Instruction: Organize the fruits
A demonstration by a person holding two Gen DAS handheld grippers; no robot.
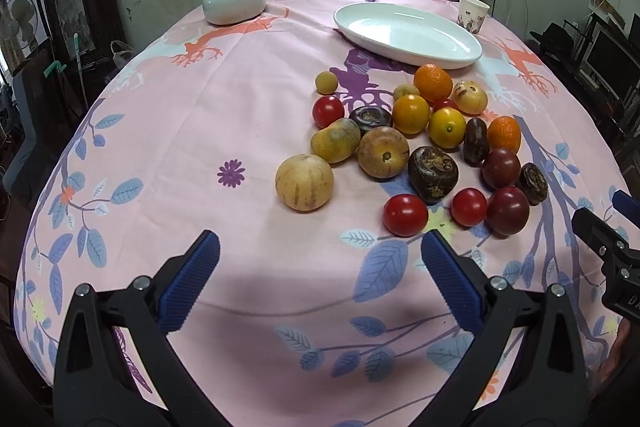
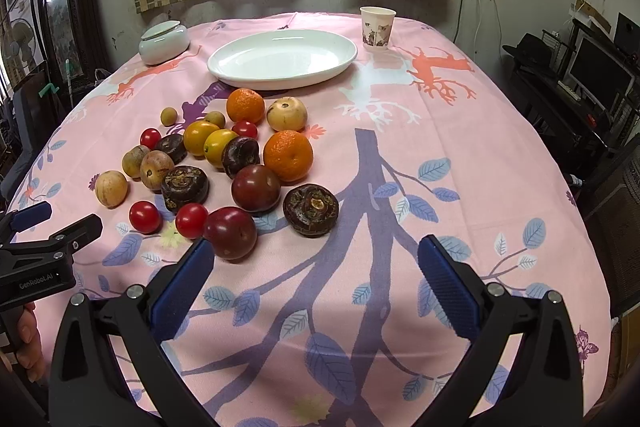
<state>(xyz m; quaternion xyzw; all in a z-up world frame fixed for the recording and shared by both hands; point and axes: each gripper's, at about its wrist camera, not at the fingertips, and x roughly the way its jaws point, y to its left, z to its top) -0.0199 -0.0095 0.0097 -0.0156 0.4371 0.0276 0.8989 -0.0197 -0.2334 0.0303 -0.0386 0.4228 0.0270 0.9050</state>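
Observation:
A pile of loose fruit lies on the pink patterned tablecloth: red tomatoes [image 1: 405,215], oranges [image 1: 432,82], yellow fruits [image 1: 447,127], pale round melons [image 1: 304,182], dark purple plums [image 2: 231,233] and dark brown water chestnuts [image 2: 311,209]. An empty white oval plate [image 1: 408,34] [image 2: 282,59] sits behind the pile. My left gripper [image 1: 320,249] is open and empty, near the front of the pile. My right gripper [image 2: 312,257] is open and empty, just right of a plum. Each gripper shows at the edge of the other's view.
A pale green lidded ceramic jar [image 1: 234,1] [image 2: 164,41] stands at the back left. A paper cup [image 1: 473,13] [image 2: 377,27] stands at the back right. The table's rounded edge drops off to dark furniture [image 2: 580,87] on the right.

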